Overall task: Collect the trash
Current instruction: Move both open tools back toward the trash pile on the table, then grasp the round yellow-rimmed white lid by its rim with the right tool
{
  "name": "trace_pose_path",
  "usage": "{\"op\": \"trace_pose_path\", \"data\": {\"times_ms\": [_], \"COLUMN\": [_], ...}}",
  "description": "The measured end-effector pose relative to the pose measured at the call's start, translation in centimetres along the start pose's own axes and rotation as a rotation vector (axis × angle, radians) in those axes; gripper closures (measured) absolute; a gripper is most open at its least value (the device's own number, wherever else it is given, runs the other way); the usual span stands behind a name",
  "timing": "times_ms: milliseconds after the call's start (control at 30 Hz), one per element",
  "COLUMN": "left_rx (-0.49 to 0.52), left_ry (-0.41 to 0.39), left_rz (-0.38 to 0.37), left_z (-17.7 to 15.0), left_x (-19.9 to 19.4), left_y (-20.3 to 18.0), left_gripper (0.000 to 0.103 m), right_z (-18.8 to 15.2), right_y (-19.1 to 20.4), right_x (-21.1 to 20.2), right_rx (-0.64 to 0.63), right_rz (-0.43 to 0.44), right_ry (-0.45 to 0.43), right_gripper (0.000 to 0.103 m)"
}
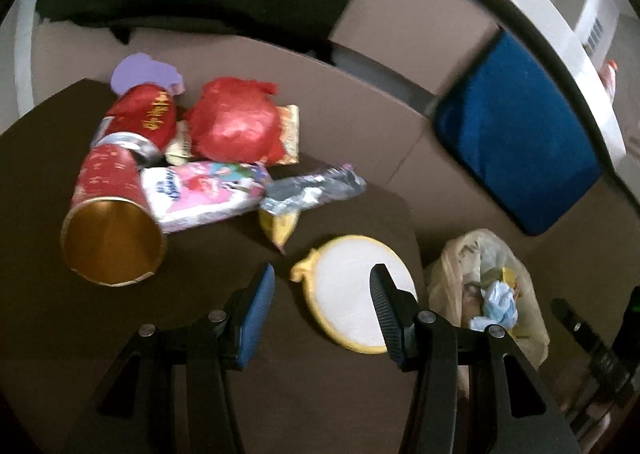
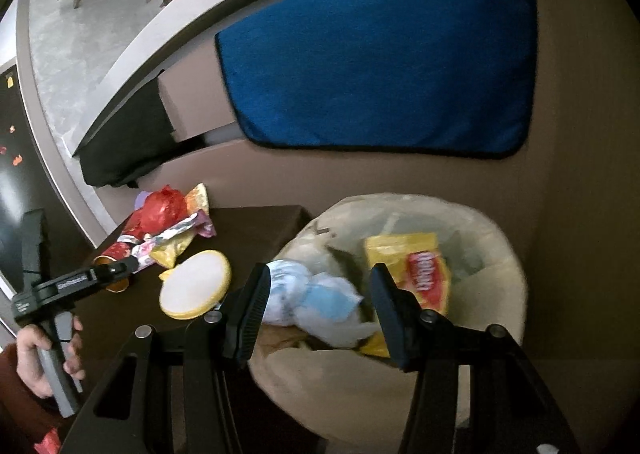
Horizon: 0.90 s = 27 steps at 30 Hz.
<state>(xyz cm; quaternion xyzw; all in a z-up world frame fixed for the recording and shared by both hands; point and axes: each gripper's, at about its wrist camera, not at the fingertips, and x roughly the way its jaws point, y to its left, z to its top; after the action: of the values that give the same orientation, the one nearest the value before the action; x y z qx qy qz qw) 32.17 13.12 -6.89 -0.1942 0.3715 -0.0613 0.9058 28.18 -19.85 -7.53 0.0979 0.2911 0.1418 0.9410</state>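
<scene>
Trash is lying in two places: wrappers, a red tube [image 1: 114,213] and a yellow-rimmed lid [image 1: 352,294] are sitting on the dark table [image 1: 80,334] ahead of the left gripper [image 1: 322,308], whose fingers are standing apart and empty, the lid partly between them. Below the right gripper [image 2: 318,314], also gaping empty, crumpled pale-blue trash [image 2: 320,302] is resting in the bag [image 2: 480,254].

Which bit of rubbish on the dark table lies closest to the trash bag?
The round white lid with a yellow rim, flat near the table's edge beside the bag; the wrappers and red tube lie farther back.
</scene>
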Motion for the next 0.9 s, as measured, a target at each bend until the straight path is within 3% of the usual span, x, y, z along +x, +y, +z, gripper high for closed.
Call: {"op": "trace_pose_path", "data": {"times_ms": [300, 467, 633, 767, 900], "left_rx": [0.024, 0.029, 0.069, 0.107, 0.102], "left_ry": [-0.202, -0.203, -0.172, -0.131, -0.149], "left_rz": [0.166, 0.206, 0.193, 0.088, 0.098], "left_z": [0.8, 0.2, 0.1, 1.0, 1.5], "left_x": [-6.5, -7.8, -7.8, -8.0, -8.3], "left_y": [6.4, 9.5, 10.1, 8.9, 8.8], "left_gripper": [0.052, 0.052, 0.052, 0.052, 0.052], "right_z": [0.2, 0.7, 1.7, 2.4, 2.1], "right_y": [8.8, 12.8, 13.6, 12.7, 11.5], "right_x": [4.3, 9.5, 14.4, 17.0, 18.8], "right_rx": [-0.16, -0.181, -0.156, -0.128, -0.095], "right_rz": [0.107, 0.164, 0.125, 0.092, 0.105], "right_ry": [0.063, 0.156, 0.218, 0.234, 0.278], "right_gripper": [0.054, 0.053, 0.054, 0.054, 0.053]}}
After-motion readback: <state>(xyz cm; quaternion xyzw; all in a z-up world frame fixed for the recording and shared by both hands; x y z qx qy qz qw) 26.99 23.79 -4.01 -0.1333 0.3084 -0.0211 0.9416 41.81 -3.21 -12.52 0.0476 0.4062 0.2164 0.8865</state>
